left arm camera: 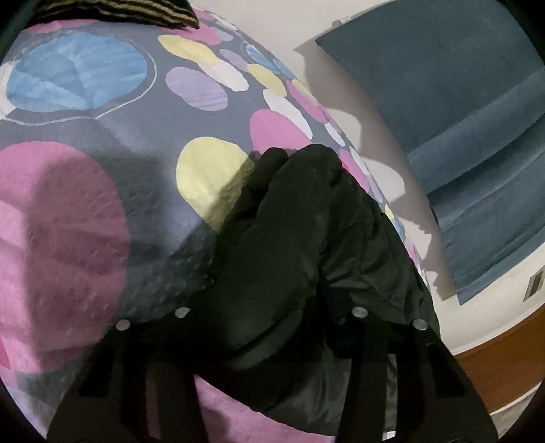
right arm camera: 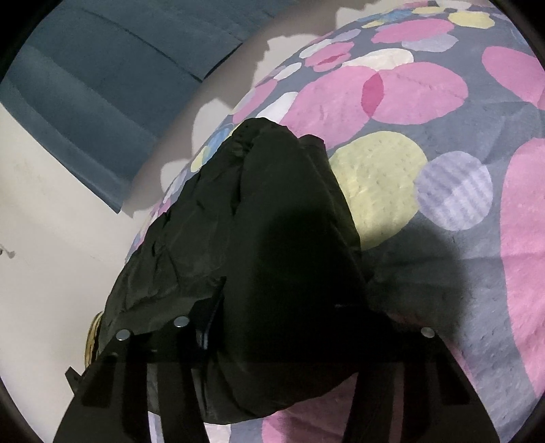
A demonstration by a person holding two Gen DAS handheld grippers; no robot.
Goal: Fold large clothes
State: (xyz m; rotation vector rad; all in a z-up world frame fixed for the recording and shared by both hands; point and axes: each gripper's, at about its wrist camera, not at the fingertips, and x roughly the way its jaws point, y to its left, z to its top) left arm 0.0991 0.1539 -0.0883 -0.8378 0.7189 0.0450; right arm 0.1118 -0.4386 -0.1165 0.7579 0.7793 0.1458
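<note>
bedspread (left arm camera: 102, 112): grey, with pink, yellow, blue and lilac circles; covers the bed
curtain (left arm camera: 477, 136): blue, hanging past the bed's far edge
wall (right arm camera: 51, 238): white
striped cloth (left arm camera: 112, 13): at the bedspread's far corner

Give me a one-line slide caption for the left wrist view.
Left gripper shut on a bunched black jacket over the circle-patterned blanket.

The left gripper (left arm camera: 272, 306) points forward and downward, its two black fingers (left arm camera: 344, 317) closed against a bunched fold of black garment (left arm camera: 282, 238) that fills the gap between them. The right gripper (right arm camera: 289, 320) is angled likewise, its fingers (right arm camera: 207, 323) pinching the same dark fabric.
</note>
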